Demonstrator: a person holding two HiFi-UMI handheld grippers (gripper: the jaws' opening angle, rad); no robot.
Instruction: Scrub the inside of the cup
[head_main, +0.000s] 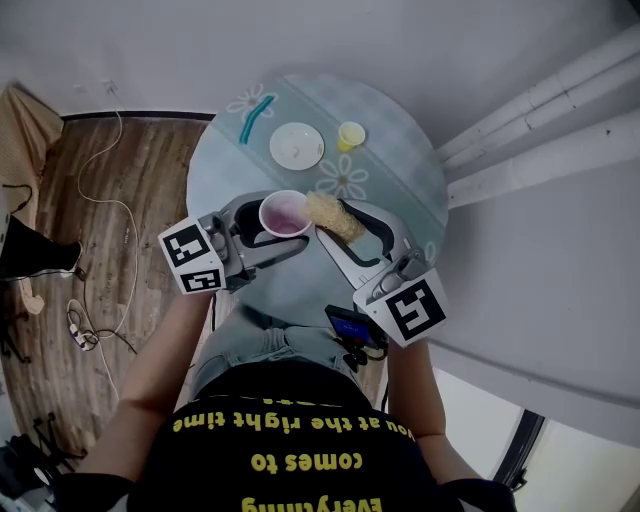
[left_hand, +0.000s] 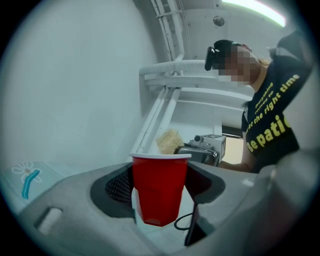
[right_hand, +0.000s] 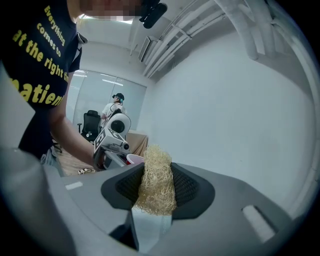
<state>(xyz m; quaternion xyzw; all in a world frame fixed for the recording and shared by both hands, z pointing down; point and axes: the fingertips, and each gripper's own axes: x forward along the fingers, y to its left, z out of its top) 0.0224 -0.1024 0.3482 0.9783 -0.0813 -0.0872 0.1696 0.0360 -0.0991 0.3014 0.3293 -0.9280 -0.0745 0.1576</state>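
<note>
While 1 plate (head_main: 296, 145) sits on table (head_main: 400, 190) | left gripper (left_hand: 161, 175) clamps 1 red cup (left_hand: 159, 195) | right gripper (right_hand: 156, 187) clamps 1 loofah (right_hand: 157, 182)

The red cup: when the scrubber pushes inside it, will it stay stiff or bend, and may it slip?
The cup looks like thin plastic, so its wall probably flexes. It widens upward, so a downward push likely wedges it in the left gripper, not slips. It looks empty, so likely light.

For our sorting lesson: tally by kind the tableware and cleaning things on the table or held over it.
cups: 2, red cup, yellow cup
plate: 1
loofah scrubber: 1
teal utensil: 1
total: 5
</note>
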